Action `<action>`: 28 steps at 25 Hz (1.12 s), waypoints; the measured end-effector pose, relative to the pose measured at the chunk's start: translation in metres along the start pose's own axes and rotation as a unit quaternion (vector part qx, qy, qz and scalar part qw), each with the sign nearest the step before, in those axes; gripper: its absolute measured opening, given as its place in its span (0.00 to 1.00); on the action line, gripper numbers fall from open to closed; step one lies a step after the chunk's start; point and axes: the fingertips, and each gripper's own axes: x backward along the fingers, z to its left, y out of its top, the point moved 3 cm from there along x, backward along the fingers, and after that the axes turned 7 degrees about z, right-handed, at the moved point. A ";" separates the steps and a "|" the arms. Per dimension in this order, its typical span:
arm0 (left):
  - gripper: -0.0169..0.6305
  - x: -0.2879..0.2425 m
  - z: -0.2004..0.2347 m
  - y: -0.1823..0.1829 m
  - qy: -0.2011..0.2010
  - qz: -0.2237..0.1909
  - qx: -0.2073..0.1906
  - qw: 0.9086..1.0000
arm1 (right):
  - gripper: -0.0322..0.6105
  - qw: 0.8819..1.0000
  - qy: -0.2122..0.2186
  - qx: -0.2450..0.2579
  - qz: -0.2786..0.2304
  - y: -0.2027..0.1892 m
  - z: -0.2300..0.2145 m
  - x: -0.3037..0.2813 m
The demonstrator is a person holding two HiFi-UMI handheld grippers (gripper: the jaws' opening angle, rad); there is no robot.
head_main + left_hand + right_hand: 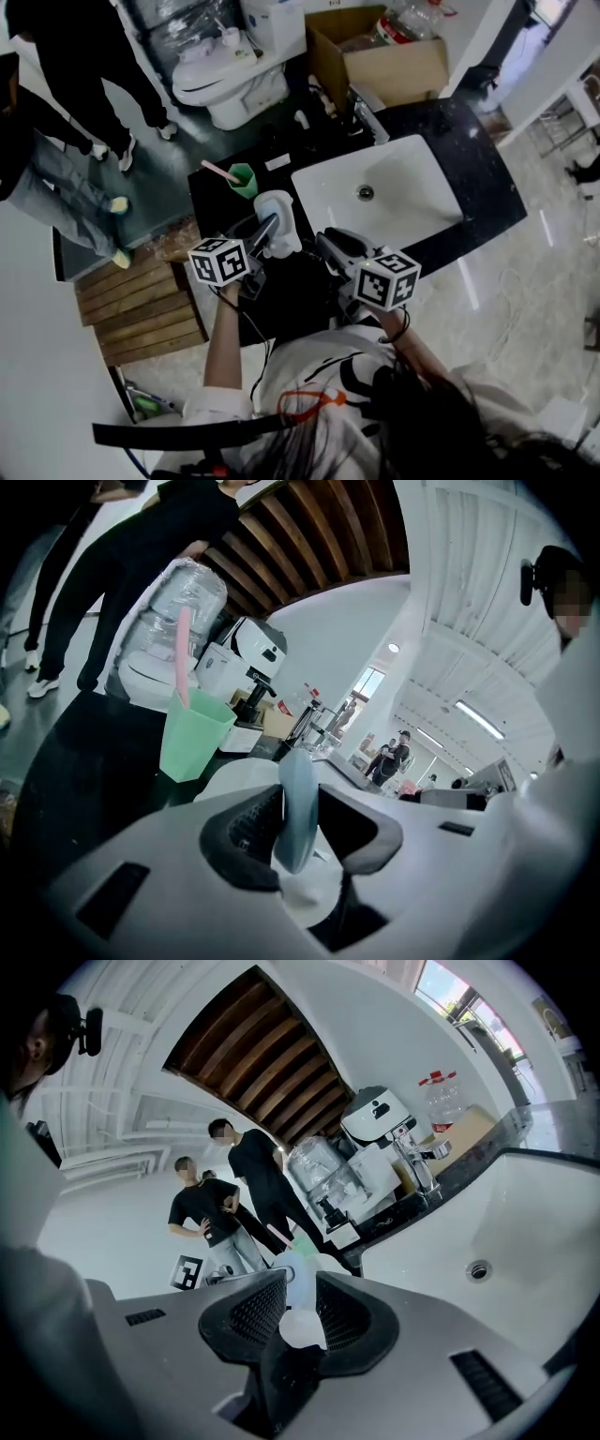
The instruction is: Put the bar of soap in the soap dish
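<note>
Between the jaws of the left claw [298, 801] the soap dish [276, 208] was gripped by its pale wall, seen edge-on, with the jaws set fairly wide and both pads seated on it. Between the pads of the right claw [302, 1279] a small pale piece, judged to be the bar of soap [300, 1324], was clamped. Dish and soap were held over the dark counter [483, 159], near each other but apart. Whether the dish rested on the counter could not be told. The soap had not yet been laid in the dish, so the placing itself was left to be done.

Just beyond the left claw a green cup [243, 180] with a pink toothbrush [219, 172] was found, which limited room on that side. To the right of the right claw the sink basin [403, 192] was seen, its rim near. Open room was judged best directly between the two claws.
</note>
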 end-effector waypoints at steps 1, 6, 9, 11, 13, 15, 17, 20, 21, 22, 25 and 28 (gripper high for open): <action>0.21 -0.002 0.002 -0.001 -0.003 0.002 0.003 1.000 | 0.21 1.000 -0.001 -0.001 0.000 0.000 0.000 0.000; 0.21 -0.010 0.007 -0.009 -0.005 0.023 0.010 1.000 | 0.21 1.000 -0.009 0.001 -0.001 0.003 -0.002 0.001; 0.21 -0.012 0.006 -0.008 -0.008 0.029 0.005 1.000 | 0.21 1.000 -0.013 -0.001 -0.001 0.004 -0.003 0.001; 0.21 -0.014 0.006 -0.009 -0.004 0.039 -0.009 0.999 | 0.21 1.000 -0.015 -0.004 -0.002 0.004 -0.005 0.000; 0.21 -0.015 0.005 -0.009 0.003 0.046 -0.021 0.999 | 0.21 1.000 -0.016 -0.006 -0.002 0.003 -0.006 -0.001; 0.21 -0.014 0.004 -0.009 0.010 0.048 -0.023 0.999 | 0.21 1.000 -0.015 -0.007 0.000 0.002 -0.005 -0.002; 0.21 -0.013 0.004 -0.009 0.018 0.049 -0.028 0.998 | 0.21 1.000 -0.013 -0.008 0.001 0.002 -0.003 -0.003; 0.21 -0.013 0.004 -0.009 0.028 0.052 -0.048 0.997 | 0.21 1.000 -0.011 -0.009 0.003 0.002 -0.003 -0.004; 0.21 -0.014 0.004 -0.009 0.032 0.051 -0.053 0.997 | 0.21 1.000 -0.011 -0.010 0.003 0.001 -0.004 -0.004; 0.21 -0.014 0.004 -0.009 0.035 0.051 -0.054 0.997 | 0.21 1.000 -0.010 -0.011 0.003 0.001 -0.004 -0.004; 0.21 -0.013 0.006 -0.009 0.042 0.051 -0.055 0.996 | 0.21 1.000 -0.010 -0.012 0.004 0.000 -0.005 -0.005; 0.22 -0.010 0.007 -0.008 0.059 0.048 -0.057 0.995 | 0.21 1.000 -0.010 -0.012 0.005 -0.001 -0.005 -0.005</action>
